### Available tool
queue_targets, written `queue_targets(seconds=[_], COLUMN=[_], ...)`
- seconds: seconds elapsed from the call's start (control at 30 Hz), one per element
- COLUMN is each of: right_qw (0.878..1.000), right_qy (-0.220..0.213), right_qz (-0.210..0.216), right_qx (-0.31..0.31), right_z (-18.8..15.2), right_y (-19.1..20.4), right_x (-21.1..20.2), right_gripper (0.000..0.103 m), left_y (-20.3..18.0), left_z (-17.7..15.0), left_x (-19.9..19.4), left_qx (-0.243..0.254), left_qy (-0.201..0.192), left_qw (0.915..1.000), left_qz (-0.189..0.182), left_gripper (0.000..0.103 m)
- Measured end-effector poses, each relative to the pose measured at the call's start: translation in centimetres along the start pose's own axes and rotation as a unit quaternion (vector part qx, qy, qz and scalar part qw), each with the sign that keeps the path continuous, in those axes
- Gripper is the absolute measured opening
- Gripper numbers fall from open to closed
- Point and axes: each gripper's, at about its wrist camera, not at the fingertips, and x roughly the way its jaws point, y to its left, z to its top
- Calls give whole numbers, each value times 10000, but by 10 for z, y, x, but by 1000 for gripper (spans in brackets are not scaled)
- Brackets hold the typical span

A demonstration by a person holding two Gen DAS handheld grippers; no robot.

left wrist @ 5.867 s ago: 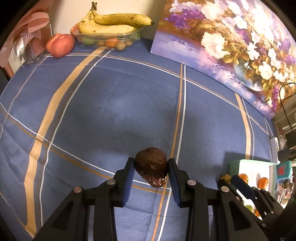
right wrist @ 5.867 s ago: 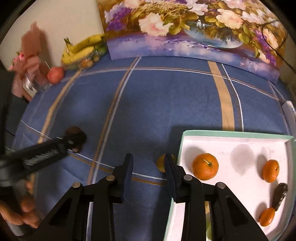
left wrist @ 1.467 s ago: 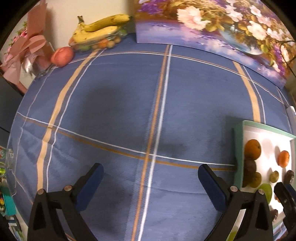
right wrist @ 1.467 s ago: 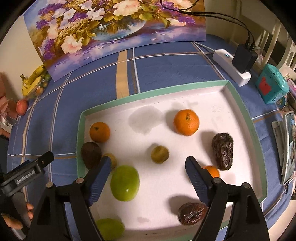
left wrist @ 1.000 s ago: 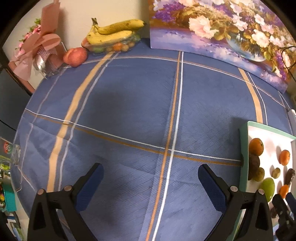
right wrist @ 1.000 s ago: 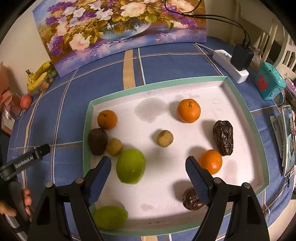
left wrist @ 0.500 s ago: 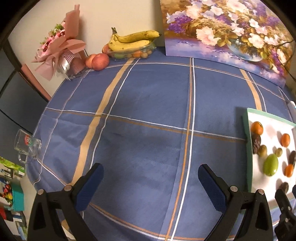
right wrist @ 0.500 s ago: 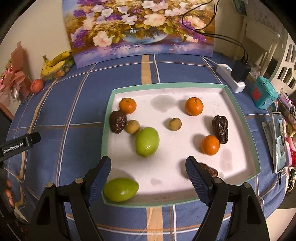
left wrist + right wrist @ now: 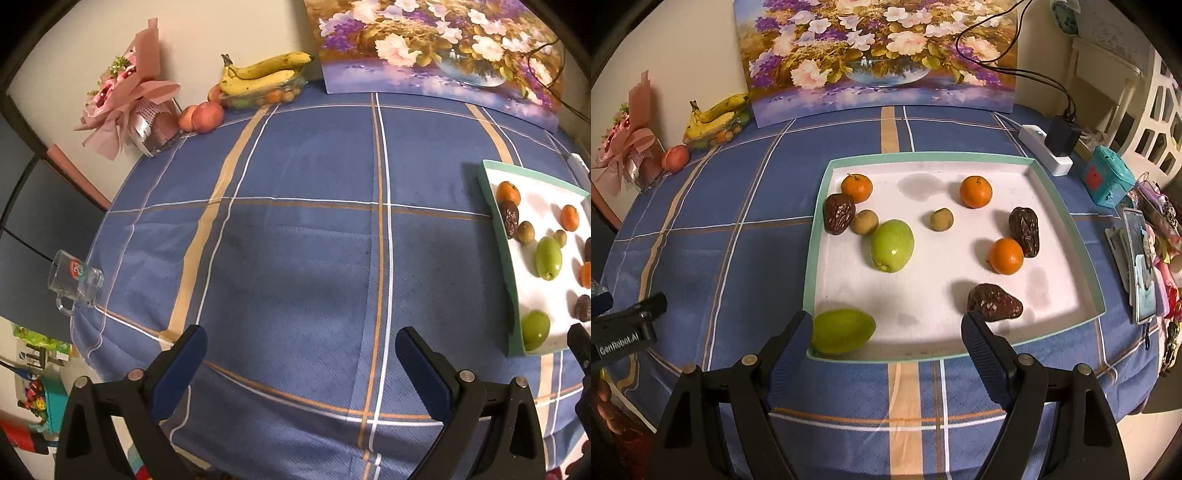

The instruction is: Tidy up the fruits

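Note:
A white tray with a green rim [image 9: 814, 236] lies on the blue checked tablecloth and holds several fruits: oranges [image 9: 975, 191], green fruits [image 9: 891, 245], brown wrinkled fruits [image 9: 1024, 230] and small tan fruits [image 9: 941, 219]. The tray also shows at the right edge of the left wrist view [image 9: 496, 229]. My right gripper [image 9: 886, 350] is open and empty, high above the tray's near edge. My left gripper [image 9: 301, 362] is open and empty, high above the bare cloth left of the tray.
At the back stand a flower painting [image 9: 879, 55], a bowl with bananas [image 9: 264, 79], two peaches [image 9: 207, 116] and a pink bouquet [image 9: 129, 96]. A glass mug [image 9: 74, 280] sits at the table's left edge. A power strip [image 9: 1047, 149], a teal box [image 9: 1106, 175] and a phone [image 9: 1141, 258] lie right.
Both grippers have risen and pulled back, open and empty, so more of the table shows. Earlier the left gripper held a brown fruit; it now lies in the tray.

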Motion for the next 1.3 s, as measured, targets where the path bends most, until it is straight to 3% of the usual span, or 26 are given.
queue_targets(seconds=[0.53, 1.3], right_qw=[10000, 9999], right_qy=[-98, -27], right_qz=[7, -57], right_qx=[-10, -90], right_z=[-1, -2], right_y=[-1, 3], right_x=[-6, -2], right_gripper=[83, 83], left_y=[2, 0], left_z=[-3, -3], left_x=[-4, -5], left_qx=[-64, 1], left_qy=[57, 38], left_qw=[9995, 9994], left_qz=[-306, -354], left_gripper=[103, 103])
